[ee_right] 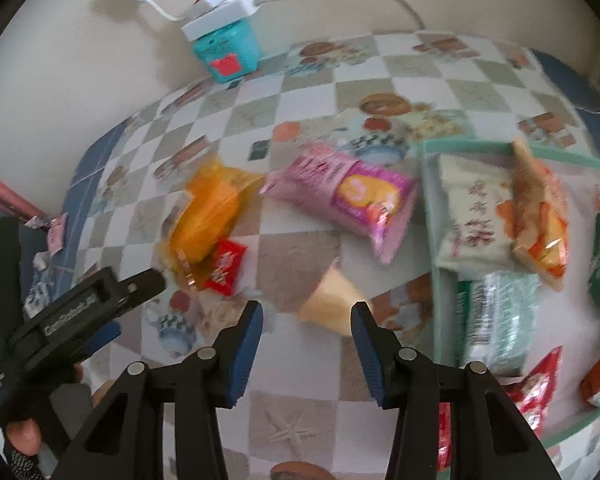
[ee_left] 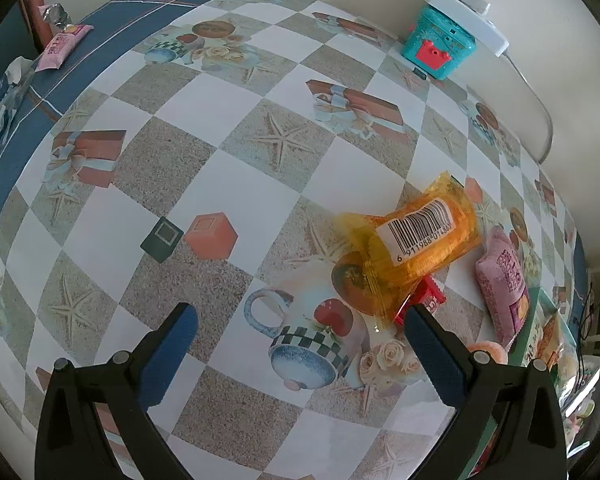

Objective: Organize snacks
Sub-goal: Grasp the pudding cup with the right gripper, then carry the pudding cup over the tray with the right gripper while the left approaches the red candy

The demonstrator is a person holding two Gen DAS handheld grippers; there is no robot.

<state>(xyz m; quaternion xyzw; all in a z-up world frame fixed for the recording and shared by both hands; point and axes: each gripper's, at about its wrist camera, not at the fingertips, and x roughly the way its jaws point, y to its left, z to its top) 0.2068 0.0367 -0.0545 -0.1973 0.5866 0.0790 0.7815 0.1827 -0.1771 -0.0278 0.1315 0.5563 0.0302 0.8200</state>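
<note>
Both claws point steeply downward; the left claw stands wide open and empty, the right claw narrower, nothing between its fingers.

Orange packet left of pink packet; tray right, holding snacks.

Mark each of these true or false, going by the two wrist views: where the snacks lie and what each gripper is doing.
1. The orange packet lies on the table, outside the green tray. True.
2. The pink packet is inside the tray. False: it lies on the table beside it.
3. The left gripper holds a snack. False: its jaws are open and empty.
4. The small red packet touches the orange packet. True.
5. The tray is empty. False: several packets lie in it.
</note>
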